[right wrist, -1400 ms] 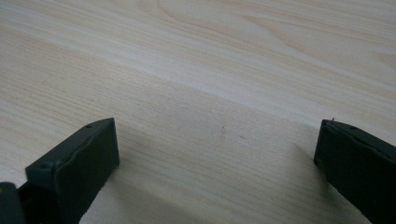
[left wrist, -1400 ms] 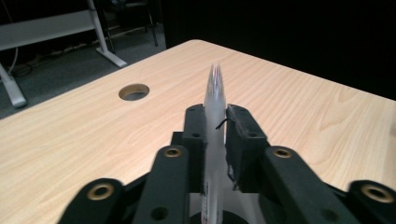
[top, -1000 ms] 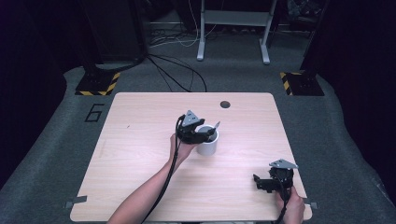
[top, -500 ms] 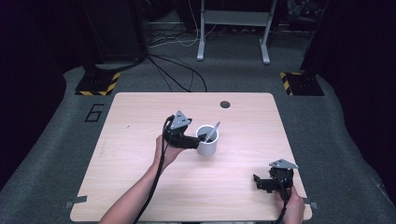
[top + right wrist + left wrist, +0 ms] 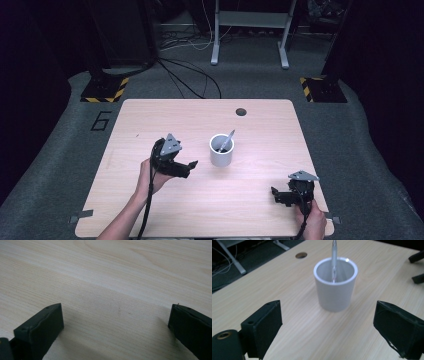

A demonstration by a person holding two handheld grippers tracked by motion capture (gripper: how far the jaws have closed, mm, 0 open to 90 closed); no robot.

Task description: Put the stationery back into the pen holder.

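Observation:
A white cup (image 5: 221, 151) stands upright near the middle of the light wooden table (image 5: 150, 125), with a silver pen (image 5: 227, 140) leaning in it. My left gripper (image 5: 189, 169) hovers to the cup's left, apart from it, pointing toward it. Its jaws have just been opening and hold nothing. In the left gripper view the cup (image 5: 335, 290) and pen (image 5: 334, 260) sit ahead of the open left gripper (image 5: 328, 312). My right gripper (image 5: 275, 196) rests open near the front right corner. In the right gripper view there is bare wood between the jaws of the right gripper (image 5: 116, 315).
A round cable hole (image 5: 241, 111) lies at the table's far edge. Beyond the table, black cables (image 5: 190, 80), a metal frame's legs (image 5: 250, 30) and two yellow-and-black striped bases (image 5: 105, 90) sit on the grey floor. Tape tabs mark the front corners.
My left gripper has drawn back from the cup to the left and toward the front, its jaws spreading. The pen stays in the cup. My right gripper has not moved.

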